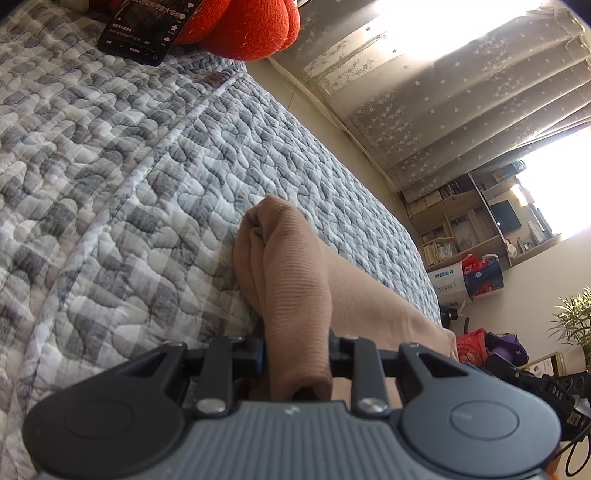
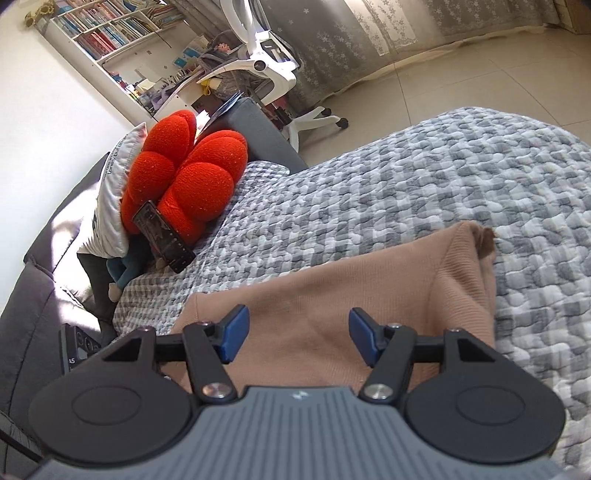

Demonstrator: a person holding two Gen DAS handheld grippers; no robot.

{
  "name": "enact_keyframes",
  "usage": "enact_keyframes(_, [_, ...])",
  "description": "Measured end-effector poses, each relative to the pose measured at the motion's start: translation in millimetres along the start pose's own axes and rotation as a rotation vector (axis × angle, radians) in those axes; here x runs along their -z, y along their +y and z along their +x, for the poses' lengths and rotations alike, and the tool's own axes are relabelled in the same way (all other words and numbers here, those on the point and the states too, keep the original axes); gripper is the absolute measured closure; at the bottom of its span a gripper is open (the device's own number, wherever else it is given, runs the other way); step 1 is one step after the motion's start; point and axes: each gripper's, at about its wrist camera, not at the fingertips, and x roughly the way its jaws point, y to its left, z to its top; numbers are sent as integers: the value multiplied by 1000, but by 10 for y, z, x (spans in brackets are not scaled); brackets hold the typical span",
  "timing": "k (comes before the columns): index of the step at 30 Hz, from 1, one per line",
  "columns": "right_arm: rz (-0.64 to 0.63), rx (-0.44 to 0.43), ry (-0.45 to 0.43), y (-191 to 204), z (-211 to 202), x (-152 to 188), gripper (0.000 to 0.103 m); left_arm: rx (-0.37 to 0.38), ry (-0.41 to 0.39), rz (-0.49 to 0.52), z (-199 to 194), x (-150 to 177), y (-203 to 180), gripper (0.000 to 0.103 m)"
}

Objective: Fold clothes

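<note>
A tan ribbed garment (image 1: 295, 273) lies on the grey checked quilt (image 1: 110, 166). In the left wrist view a bunched fold of it rises between the fingers, and my left gripper (image 1: 295, 354) is shut on that fold. The right wrist view shows the same tan garment (image 2: 332, 288) spread flat, one corner (image 2: 476, 236) folded over with a dark tag at its tip. My right gripper (image 2: 298, 338) hovers just above the near part of the cloth, its blue pads (image 2: 234, 332) wide apart, open, with nothing between them.
A red knotted cushion (image 2: 184, 177) and a dark phone (image 2: 164, 236) leaning on it sit at the quilt's far end beside a white pillow (image 2: 110, 206). A white office chair (image 2: 269, 62), bookshelves (image 2: 107, 29) and curtains (image 1: 443, 92) stand beyond the sofa on the tiled floor.
</note>
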Motion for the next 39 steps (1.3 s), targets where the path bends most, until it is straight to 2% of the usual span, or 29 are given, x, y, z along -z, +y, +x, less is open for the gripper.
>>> enact_keyframes(11, [106,-64,93,-36,408,97,44,-14,-5,10,-15,9,-51,77])
enact_keyframes(13, [131,-76,106,-64,437,119,51,-17,-8,17,-21,8,-67,77])
enact_keyframes(18, [120,-100,110,14,418,119,53,-18,-9,26,-14,-4,-71,77])
enact_keyframes(24, [23,-16,85,51,312,31,53,-12,-7,19,-11,-4,-45,77])
enact_keyframes(35, [-9,125,2,-406,-282,-86,52,-6,4,4,-12,1,-2,77])
enact_keyframes(39, [12,135,-12,-539,-408,-113,49,-7,4,1,-11,3,20,77])
